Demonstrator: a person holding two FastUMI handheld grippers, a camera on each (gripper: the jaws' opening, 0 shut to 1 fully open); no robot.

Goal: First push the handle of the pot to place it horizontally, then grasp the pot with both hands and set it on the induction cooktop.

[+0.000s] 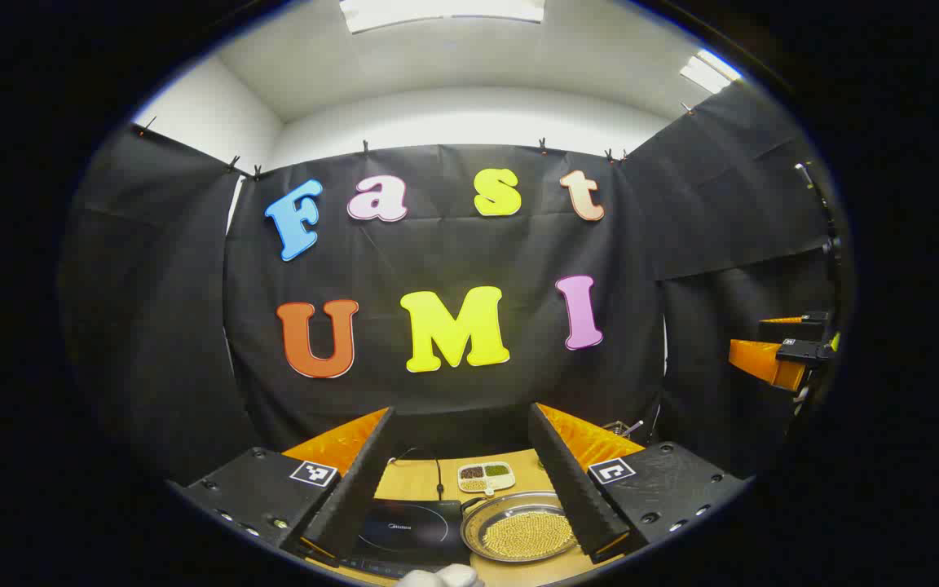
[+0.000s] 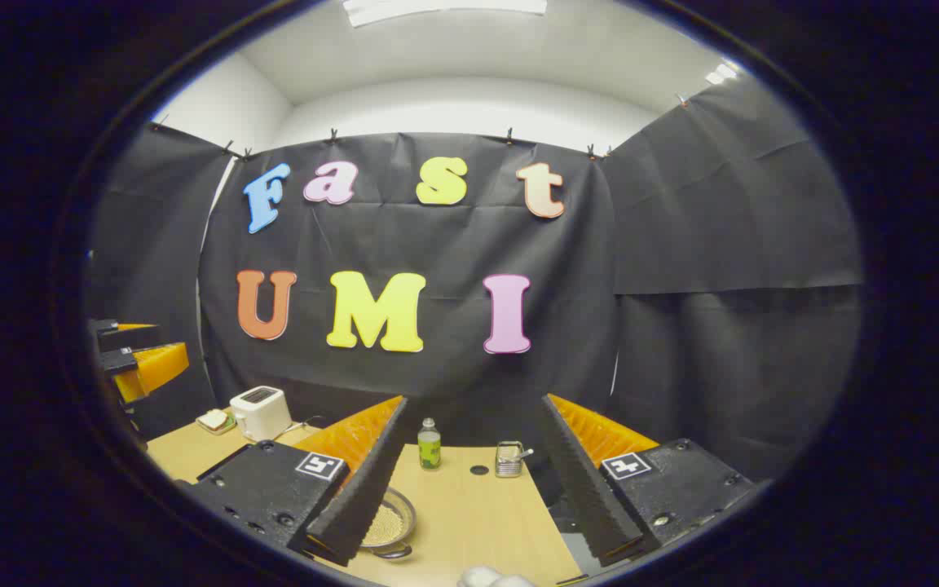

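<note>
Both grippers, left gripper [image 1: 461, 522] and right gripper [image 2: 469, 505], hang high with jaws spread wide, so pushing the pot [image 1: 522, 534] handle at the frame's bottom comes next.

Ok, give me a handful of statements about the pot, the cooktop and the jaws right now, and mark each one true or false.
1. The pot sits on the induction cooktop. False: it rests on the wooden table, beside the cooktop.
2. The pot holds small yellowish grains. True.
3. The left gripper has its jaws clamped on the pot's rim. False: the jaws stand open above it, apart from it.
4. A divided dish lies behind the pot. True.
5. The right gripper holds the green bottle. False: its jaws are open and the bottle stands alone on the table.
6. A white toaster stands on the table. True.
</note>
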